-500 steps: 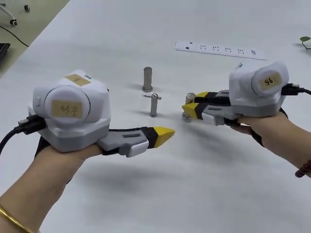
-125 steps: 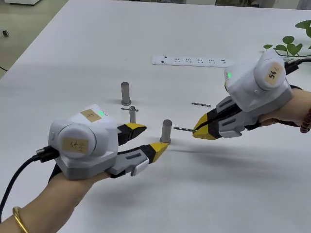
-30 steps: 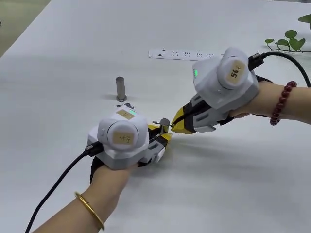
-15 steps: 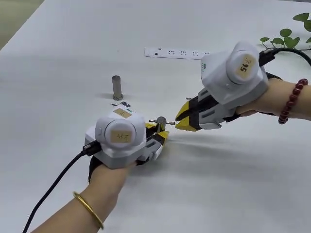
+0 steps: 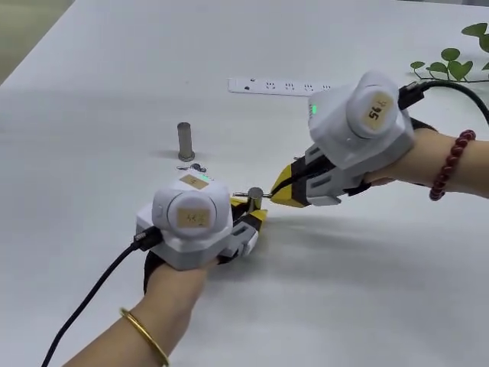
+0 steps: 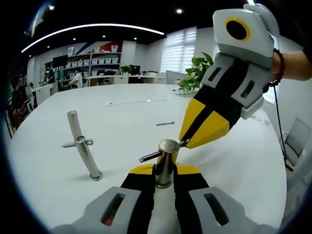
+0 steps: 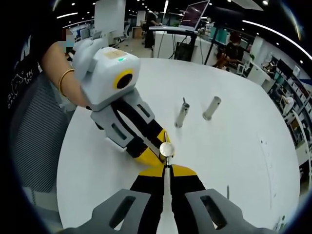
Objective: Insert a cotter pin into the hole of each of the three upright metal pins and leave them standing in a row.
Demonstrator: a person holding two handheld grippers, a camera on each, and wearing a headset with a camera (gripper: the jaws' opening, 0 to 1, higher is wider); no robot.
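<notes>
Judged as the second insertion of three, and nearly done. Holding the near metal pin upright on the table with the left tool, jaws clamped on its shank. Pinching the cotter pin in the right tool, jaws together on its right end, level with the near pin's head.

Calls next for pushing the cotter pin leftward until it seats. Then for parting the right jaws first. Then for easing the left jaws apart without tipping the near pin. After that, fetching the spare cotter pin lying farther off on the table, for the far pin, bare of any cotter and standing well apart to the left.

From the left gripper view: the cotter pin's free tip poking out on the left of the near pin's head, so probably through the hole. Also the middle pin, with its own cotter pin fitted. From the head view: the row as a whole, with the far pin at its end. From the right gripper view: straight along the cotter pin onto the round head, with the other two pins beyond.
</notes>
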